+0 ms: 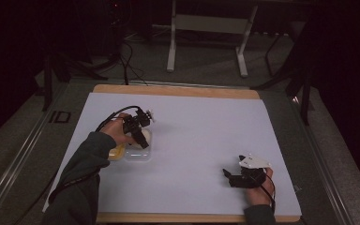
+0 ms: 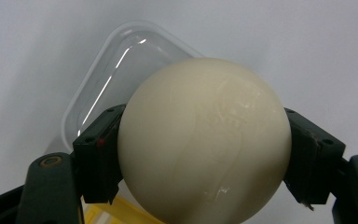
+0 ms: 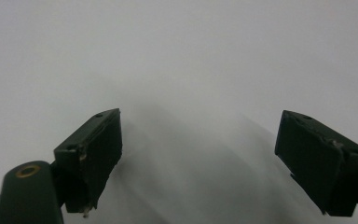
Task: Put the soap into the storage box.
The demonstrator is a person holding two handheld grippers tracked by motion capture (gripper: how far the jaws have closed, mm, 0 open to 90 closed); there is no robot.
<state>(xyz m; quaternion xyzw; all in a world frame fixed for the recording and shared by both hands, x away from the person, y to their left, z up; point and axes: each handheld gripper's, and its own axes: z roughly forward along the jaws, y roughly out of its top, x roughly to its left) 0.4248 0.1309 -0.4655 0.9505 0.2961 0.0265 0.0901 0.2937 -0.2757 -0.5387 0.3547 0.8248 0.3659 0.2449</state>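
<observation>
A smooth cream-white ball (image 2: 204, 140) is gripped between the jaws of the left gripper (image 2: 204, 154), just above a clear plastic container (image 2: 116, 60). The right gripper (image 3: 198, 158) is held spread wide over the white tabletop (image 3: 177, 56).

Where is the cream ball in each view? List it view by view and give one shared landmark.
High view: cream ball left of centre, under the left gripper.
Left gripper view: centre, ball clamped between both jaws.
Right gripper view: not in it.
Shared landmark: the clear plastic container beside the ball.
</observation>
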